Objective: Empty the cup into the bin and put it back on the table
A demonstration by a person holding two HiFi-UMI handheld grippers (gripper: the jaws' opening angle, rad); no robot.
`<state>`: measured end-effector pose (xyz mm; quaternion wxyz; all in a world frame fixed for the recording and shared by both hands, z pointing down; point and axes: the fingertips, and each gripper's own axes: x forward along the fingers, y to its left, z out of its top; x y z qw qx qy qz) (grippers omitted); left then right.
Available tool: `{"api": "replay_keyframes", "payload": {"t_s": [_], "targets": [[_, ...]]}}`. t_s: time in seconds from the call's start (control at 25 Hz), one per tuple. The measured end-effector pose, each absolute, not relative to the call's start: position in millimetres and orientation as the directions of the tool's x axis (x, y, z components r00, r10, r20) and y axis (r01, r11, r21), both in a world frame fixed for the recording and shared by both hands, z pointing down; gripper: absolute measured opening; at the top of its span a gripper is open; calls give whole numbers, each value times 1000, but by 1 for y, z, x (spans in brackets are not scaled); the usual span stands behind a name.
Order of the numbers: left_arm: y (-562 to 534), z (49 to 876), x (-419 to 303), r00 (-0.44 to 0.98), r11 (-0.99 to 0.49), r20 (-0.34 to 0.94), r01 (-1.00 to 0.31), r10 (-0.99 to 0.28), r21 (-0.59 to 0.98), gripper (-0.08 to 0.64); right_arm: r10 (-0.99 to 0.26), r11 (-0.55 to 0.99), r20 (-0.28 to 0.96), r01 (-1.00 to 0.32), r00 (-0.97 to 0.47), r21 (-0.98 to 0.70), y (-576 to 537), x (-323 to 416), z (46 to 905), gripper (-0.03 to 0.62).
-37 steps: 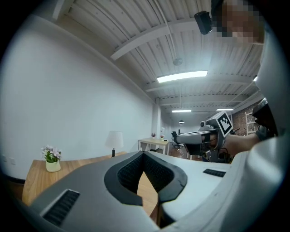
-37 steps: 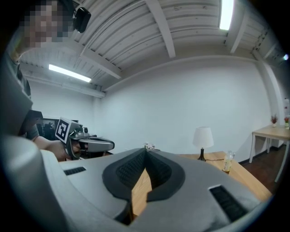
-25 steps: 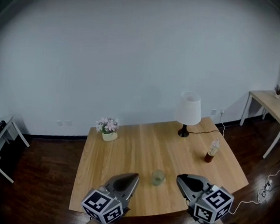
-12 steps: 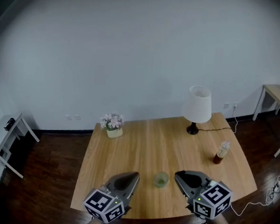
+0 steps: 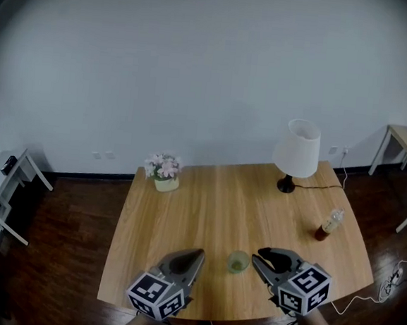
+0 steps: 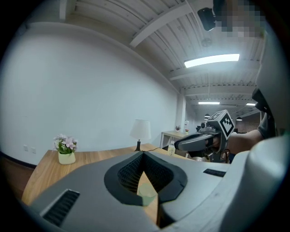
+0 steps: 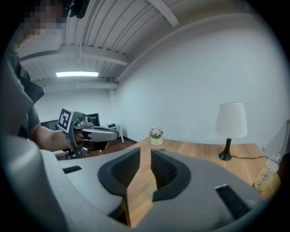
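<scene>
I hold my left gripper [image 5: 195, 255] and my right gripper [image 5: 257, 258] low over the near edge of the worktop [image 5: 207, 201], both aimed away from me. The cup [image 5: 237, 262], small and pale green, stands upright on the wood between them, close to each but touching neither. My left jaws are closed tip to tip with nothing in them. My right jaws have just been opening and stand a narrow slit apart; only bare wood shows through the gap, though a faint greenish smear low in it may be the cup. Farther back on the worktop are a lamp [image 5: 297, 156], a flower pot [image 5: 164, 172] and a bottle [image 5: 329, 224].
</scene>
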<state>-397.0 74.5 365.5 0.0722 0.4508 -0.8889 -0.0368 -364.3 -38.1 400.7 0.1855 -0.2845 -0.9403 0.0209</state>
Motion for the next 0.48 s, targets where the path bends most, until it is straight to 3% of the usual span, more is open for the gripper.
{"api": "replay_keyframes", "payload": {"t_s": [0.12, 0.24, 0.32, 0.48], "targets": [[75, 388, -406, -584, 597, 124, -788, -802, 153, -9, 561, 823, 362, 547, -744, -152, -35, -374, 426, 195], [75, 415, -413, -581, 603, 164, -777, -797, 181, -9, 555, 826, 401, 538, -729, -164, -37, -382, 452, 201], [76, 429, -417, -582, 610, 184, -768, -792, 194, -9, 546, 831, 435, 530, -716, -170, -38, -385, 469, 243], [78, 451, -427, -587, 622, 209, -755, -782, 207, -9, 526, 843, 476, 508, -705, -177, -44, -390, 493, 245]]}}
